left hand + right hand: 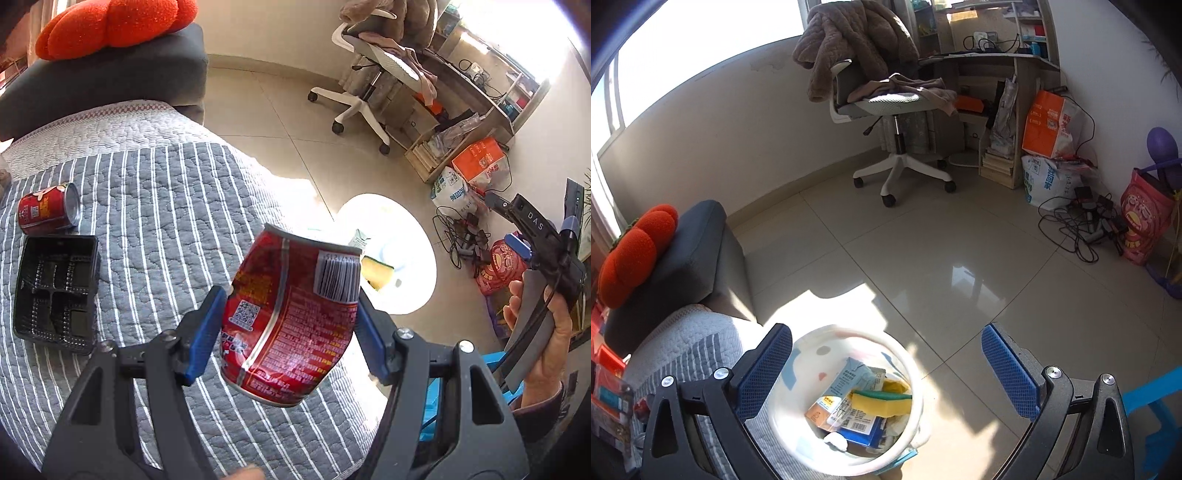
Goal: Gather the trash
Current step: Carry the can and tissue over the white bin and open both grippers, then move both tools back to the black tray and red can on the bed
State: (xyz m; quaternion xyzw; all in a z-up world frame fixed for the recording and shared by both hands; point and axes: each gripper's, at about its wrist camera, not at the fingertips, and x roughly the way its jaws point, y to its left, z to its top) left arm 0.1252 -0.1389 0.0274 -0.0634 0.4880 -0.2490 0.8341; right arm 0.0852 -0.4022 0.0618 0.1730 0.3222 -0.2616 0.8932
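Observation:
My left gripper (290,317) is shut on a dented red can (291,314) and holds it in the air above the striped grey cover (159,206), near its edge. Beyond the can stands a white trash bin (413,258), overexposed by sunlight. A second red can (48,208) lies on its side on the cover at the left, with a black plastic tray (55,291) just in front of it. My right gripper (886,373) is open and empty above the white bin (916,369), which holds a yellow sponge (881,402) and cartons. The right gripper also shows in the left wrist view (535,236).
A grey sofa arm (690,254) carries an orange cushion (631,254). A white office chair (897,110) draped with brown clothes stands before a desk (990,59). Bags, an orange box (1049,125) and tangled cables (1082,225) lie along the right wall. Tiled floor lies between.

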